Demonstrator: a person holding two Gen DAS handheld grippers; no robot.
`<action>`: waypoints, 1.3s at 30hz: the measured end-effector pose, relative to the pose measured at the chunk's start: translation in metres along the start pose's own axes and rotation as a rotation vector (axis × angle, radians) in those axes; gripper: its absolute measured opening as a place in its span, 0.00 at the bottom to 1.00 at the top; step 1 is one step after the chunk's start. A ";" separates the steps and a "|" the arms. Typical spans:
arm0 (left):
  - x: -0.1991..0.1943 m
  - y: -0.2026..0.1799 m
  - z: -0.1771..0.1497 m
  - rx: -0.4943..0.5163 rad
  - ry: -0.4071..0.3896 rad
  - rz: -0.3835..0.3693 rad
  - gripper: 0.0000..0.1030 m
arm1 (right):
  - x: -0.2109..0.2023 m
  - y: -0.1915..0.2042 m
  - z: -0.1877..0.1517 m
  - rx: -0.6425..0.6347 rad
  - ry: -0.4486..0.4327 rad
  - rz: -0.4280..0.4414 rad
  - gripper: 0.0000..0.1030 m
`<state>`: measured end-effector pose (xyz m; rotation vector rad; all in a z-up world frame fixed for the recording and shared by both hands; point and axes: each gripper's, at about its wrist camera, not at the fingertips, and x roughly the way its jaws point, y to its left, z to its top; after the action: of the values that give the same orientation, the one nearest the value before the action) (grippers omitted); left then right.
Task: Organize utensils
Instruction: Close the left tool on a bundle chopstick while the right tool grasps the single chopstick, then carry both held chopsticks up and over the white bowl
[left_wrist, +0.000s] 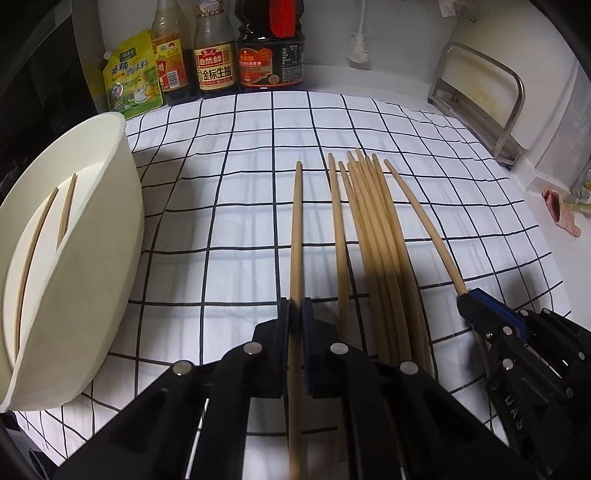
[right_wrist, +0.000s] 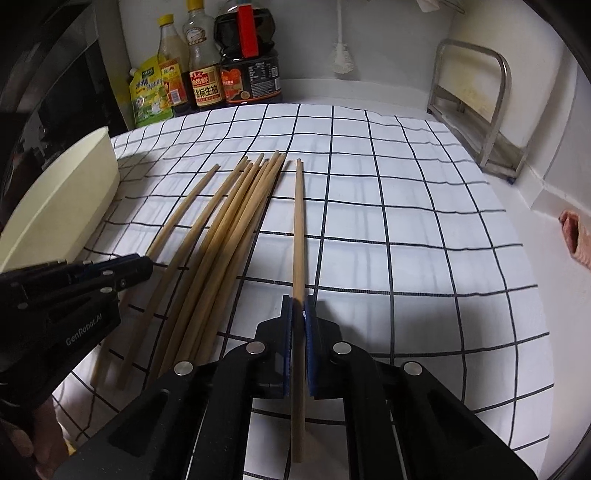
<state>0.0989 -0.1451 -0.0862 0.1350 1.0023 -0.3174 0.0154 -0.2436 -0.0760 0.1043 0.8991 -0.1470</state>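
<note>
"GenRobot.AI" on left gripper; "金标生抽" on bottle

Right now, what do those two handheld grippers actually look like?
Both are black plastic linkages with round silver pins at the joints and blue pads inside the tips. The left gripper carries pale "GenRobot.AI" lettering on its body; the right gripper shows pale letters on its side and a thin wire.
</note>
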 end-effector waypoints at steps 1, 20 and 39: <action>-0.002 0.002 -0.001 -0.006 -0.003 -0.005 0.07 | 0.000 -0.001 0.000 0.010 0.001 0.008 0.06; -0.107 0.063 0.005 -0.049 -0.223 -0.029 0.07 | -0.070 0.050 0.030 0.068 -0.169 0.125 0.06; -0.124 0.250 0.011 -0.247 -0.239 0.109 0.07 | -0.022 0.243 0.092 -0.101 -0.106 0.331 0.06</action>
<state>0.1266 0.1137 0.0160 -0.0717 0.7865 -0.1048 0.1144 -0.0159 0.0055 0.1488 0.7711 0.1989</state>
